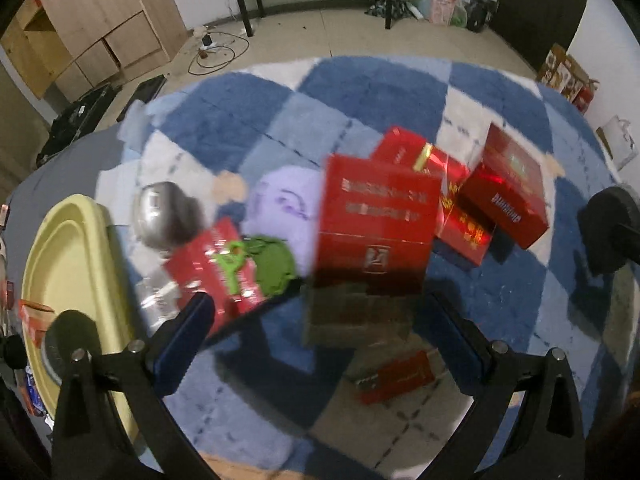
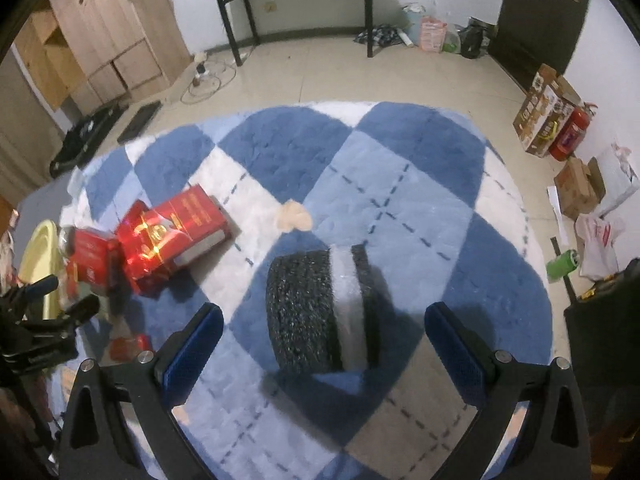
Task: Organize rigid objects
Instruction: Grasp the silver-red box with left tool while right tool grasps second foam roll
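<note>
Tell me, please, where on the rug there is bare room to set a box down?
The rug is bare across its far half, beyond the dark foam block, and to the block's right toward the green can. The near left is crowded: red boxes piled beside the yellow tray.

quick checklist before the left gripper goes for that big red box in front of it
1. Left gripper jaws open and holding nothing: ok.
2. Big red box lies ahead between the jaws' line: ok, though the picture is blurred.
3. Box free of neighbours: not ok; other red boxes crowd its right side, and a green item sits close on the left.
4. Box resting flat on the rug: cannot tell, motion blur hides its base.
5. Right gripper out of the way: ok; open, over a black foam block elsewhere on the rug.
</note>
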Motion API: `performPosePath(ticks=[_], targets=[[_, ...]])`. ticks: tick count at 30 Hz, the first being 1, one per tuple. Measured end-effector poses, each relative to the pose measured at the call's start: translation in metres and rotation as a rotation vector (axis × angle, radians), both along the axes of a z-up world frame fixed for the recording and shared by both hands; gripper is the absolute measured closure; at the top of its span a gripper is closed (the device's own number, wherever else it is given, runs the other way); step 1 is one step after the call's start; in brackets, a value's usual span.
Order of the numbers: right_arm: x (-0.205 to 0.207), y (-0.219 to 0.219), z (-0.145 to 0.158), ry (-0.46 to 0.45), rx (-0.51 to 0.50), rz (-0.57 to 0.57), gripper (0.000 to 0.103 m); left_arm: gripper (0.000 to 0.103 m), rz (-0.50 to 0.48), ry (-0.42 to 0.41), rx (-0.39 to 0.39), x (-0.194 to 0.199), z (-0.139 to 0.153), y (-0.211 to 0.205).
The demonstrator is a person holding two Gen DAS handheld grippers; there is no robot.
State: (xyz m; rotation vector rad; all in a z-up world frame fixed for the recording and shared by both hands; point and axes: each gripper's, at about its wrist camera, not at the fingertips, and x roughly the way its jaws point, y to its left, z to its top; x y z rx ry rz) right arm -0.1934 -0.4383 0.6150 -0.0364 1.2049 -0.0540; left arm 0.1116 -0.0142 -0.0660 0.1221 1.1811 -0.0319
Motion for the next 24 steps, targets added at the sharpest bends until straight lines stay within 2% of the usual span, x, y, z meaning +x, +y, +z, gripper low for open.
performPosePath(ticks=[3,6,7,9,10,11,13,19,22,24], targets=[[0.013,0.003,-0.017,0.016,-0.043,-0.006,0.000,0.000,-0.003,-0.016,0.010,0.005,-0.008,-0.004],[0.022,-0.005,-0.034,0.041,-0.027,-0.046,0.000,0.001,-0.011,-0.050,-0.019,0.011,-0.009,-0.002],[0.024,-0.007,-0.044,0.043,-0.015,-0.059,0.003,0.003,-0.007,-0.059,-0.019,0.013,-0.009,-0.003],[0.027,-0.008,-0.056,0.068,0.017,-0.062,0.027,0.026,-0.007,-0.088,-0.033,0.016,-0.007,-0.005],[0.028,-0.007,-0.061,0.081,0.000,-0.062,0.042,0.032,-0.011,-0.096,-0.036,0.016,-0.004,-0.004],[0.029,-0.005,-0.063,0.073,-0.015,-0.056,0.046,0.037,-0.021,-0.090,-0.051,0.017,-0.002,-0.004],[0.029,-0.002,-0.060,0.054,-0.014,-0.043,0.055,0.039,-0.025,-0.087,-0.084,0.014,0.001,-0.004],[0.014,0.000,-0.041,0.001,0.010,-0.043,0.055,0.041,-0.042,-0.113,-0.139,0.000,0.029,0.000],[0.004,0.008,-0.023,-0.051,0.034,-0.016,0.055,0.041,-0.046,-0.154,-0.173,-0.005,0.059,0.013],[-0.004,0.018,-0.009,-0.093,0.043,0.024,0.055,0.041,-0.025,-0.191,-0.202,-0.009,0.081,0.035]])
